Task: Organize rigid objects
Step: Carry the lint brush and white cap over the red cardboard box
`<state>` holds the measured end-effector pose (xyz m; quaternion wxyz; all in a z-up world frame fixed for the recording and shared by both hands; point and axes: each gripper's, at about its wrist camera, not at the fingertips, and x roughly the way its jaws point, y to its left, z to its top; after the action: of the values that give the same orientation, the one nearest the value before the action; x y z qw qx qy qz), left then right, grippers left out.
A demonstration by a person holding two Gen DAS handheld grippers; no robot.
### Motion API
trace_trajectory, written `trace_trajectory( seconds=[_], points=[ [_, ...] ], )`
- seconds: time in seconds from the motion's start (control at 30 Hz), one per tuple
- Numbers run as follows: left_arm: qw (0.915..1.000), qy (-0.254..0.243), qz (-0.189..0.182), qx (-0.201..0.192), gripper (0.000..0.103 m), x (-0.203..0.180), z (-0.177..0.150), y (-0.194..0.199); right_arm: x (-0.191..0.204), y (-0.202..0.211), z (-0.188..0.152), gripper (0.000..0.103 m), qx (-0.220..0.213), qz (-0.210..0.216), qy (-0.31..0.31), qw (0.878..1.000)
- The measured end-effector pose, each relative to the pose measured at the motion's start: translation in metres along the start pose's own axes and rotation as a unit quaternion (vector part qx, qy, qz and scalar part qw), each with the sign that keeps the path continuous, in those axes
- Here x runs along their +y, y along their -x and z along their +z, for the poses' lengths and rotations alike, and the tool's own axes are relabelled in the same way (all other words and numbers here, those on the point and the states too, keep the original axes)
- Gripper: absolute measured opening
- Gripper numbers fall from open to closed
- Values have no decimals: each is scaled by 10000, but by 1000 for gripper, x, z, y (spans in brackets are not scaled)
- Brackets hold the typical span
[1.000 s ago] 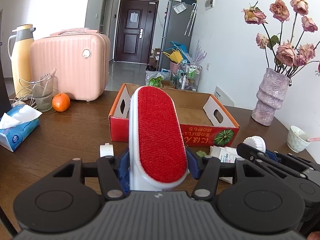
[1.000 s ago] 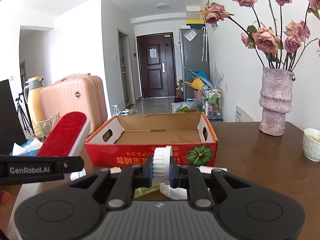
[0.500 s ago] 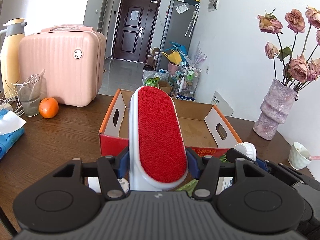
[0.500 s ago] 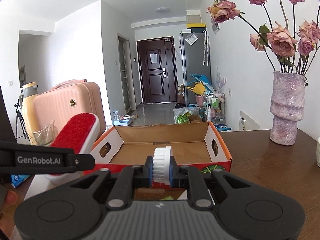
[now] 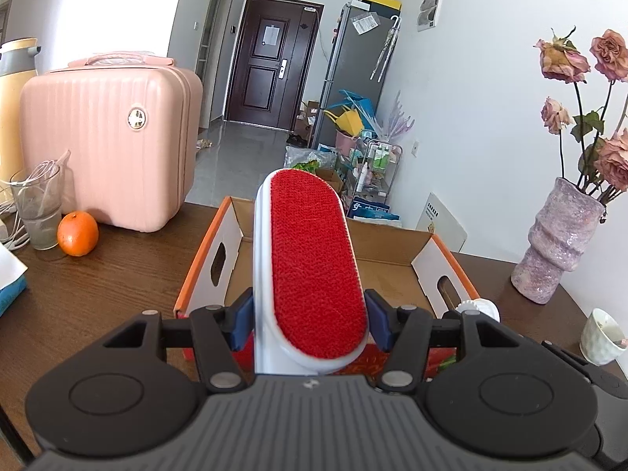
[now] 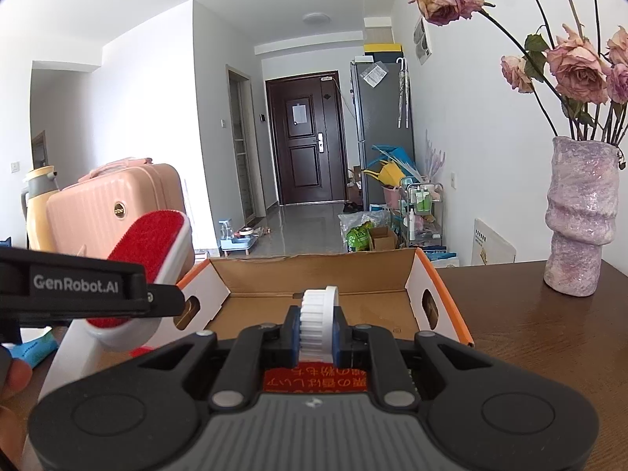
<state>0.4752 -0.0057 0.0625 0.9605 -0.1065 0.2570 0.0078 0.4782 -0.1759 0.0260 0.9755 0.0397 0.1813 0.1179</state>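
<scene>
2 loads, both over the near rim of the open cardboard box on the brown table. Left gripper clamped on the lint brush, pads pressing its white sides, red face up, long axis running straight ahead along the fingers and out over the box floor. Right gripper pinched tight on the white ribbed disc, standing on edge, box floor just ahead and below. Judging by reach, neither hand clearly nearer; brush tip further in. Left view: orange, drinking glass and cup, disc only peeking in at the right. Right view: brush seen side-on, tilted upward, plus a fingertip at the left edge.
</scene>
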Motion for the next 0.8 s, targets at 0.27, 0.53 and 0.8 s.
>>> trace_trajectory(
  seconds=[0.27, 0.53, 0.8],
  points=[
    [10000, -72, 35, 51, 59, -4, 11, -31, -3, -31, 9, 14, 26, -48, 11, 10000],
    [9997, -170, 138, 75, 59, -6, 21, -62, -3, -59, 15, 14, 48, -175, 93, 9998],
    [9990, -314, 247, 213, 59, -4, 29, -94, -3, -81, 21, 14, 161, -312, 204, 9992]
  ],
)
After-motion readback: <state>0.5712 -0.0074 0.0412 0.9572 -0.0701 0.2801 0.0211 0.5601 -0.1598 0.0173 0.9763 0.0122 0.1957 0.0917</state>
